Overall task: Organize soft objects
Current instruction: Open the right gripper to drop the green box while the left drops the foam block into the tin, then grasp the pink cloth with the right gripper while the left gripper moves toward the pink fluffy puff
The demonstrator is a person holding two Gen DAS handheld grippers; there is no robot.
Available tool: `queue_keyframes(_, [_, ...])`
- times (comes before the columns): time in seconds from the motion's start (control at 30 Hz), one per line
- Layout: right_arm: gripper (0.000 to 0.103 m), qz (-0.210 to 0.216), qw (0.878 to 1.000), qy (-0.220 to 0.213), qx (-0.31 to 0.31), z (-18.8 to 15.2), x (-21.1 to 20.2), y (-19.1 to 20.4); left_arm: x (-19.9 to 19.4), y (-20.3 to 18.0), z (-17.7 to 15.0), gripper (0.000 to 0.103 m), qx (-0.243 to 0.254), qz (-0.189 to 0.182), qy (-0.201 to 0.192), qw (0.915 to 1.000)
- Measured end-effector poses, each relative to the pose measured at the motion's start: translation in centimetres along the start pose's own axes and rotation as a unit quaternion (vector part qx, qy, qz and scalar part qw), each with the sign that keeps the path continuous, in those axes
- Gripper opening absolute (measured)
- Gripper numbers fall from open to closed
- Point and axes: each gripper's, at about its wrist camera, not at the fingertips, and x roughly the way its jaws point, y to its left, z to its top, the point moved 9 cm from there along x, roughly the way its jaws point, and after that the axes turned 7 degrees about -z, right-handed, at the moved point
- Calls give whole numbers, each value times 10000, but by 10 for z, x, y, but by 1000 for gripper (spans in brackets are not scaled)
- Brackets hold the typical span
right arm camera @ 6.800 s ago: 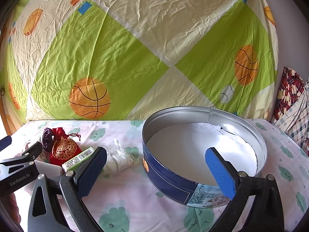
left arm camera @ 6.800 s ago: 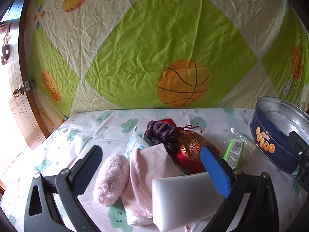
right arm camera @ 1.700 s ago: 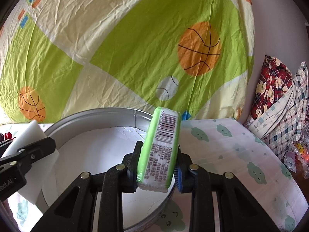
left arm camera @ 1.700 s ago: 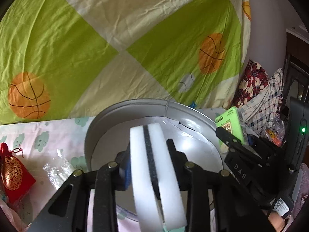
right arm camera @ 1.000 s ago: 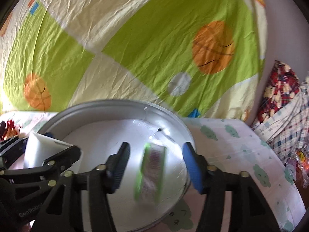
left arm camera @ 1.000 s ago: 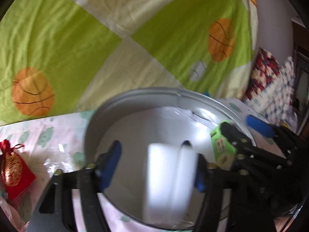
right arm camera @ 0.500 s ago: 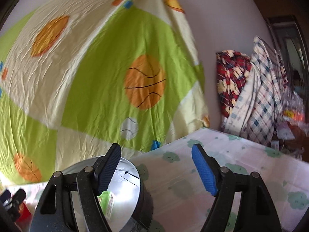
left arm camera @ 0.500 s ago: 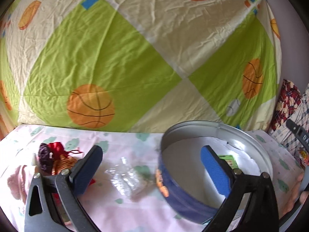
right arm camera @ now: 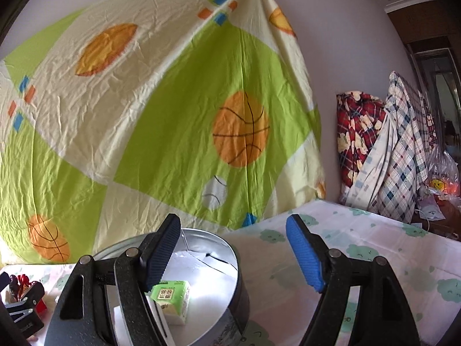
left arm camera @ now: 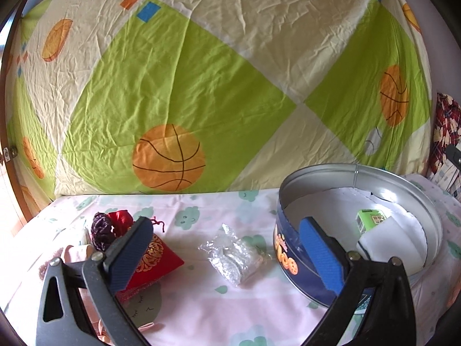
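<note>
A round blue tin [left arm camera: 288,256] stands on the cloud-print tablecloth [left arm camera: 201,302]. Inside it lie a green tissue pack [left arm camera: 371,220] and a white sponge [left arm camera: 383,245]. My left gripper [left arm camera: 224,256] is open and empty, just left of the tin. Beyond its left finger lie a red pouch [left arm camera: 161,262], a dark purple scrunchie [left arm camera: 100,230] and a pink cloth [left arm camera: 76,252]. A crumpled clear plastic bag [left arm camera: 230,255] lies between the fingers' line and the tin. My right gripper [right arm camera: 232,256] is open and empty above the tin's [right arm camera: 240,288] right rim, with the tissue pack [right arm camera: 171,291] below its left finger.
A basketball-print sheet [left arm camera: 201,86] hangs behind the table. Folded plaid bedding [right arm camera: 389,150] and a plastic bag [right arm camera: 443,178] are stacked past the table's right end. A wooden door frame [left arm camera: 11,150] borders the left side. The left gripper's body [right arm camera: 20,302] shows at the right view's lower left.
Both grippers opened and dropped the sponge and the tissue pack into the tin. The left one then swung left toward the pile; the right one lifted and turned right.
</note>
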Motion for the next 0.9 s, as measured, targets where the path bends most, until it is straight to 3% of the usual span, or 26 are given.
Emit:
queue_keyframes(0.37, [78,143,9998,95,-98,-12,-8,14,-10,3,-2,103,122,-49,-14,9999])
queue_keyframes(0.9, [78,438,9988,215,64,-22,-35,36,-19,49,-13,103,-148,-16,100,9998])
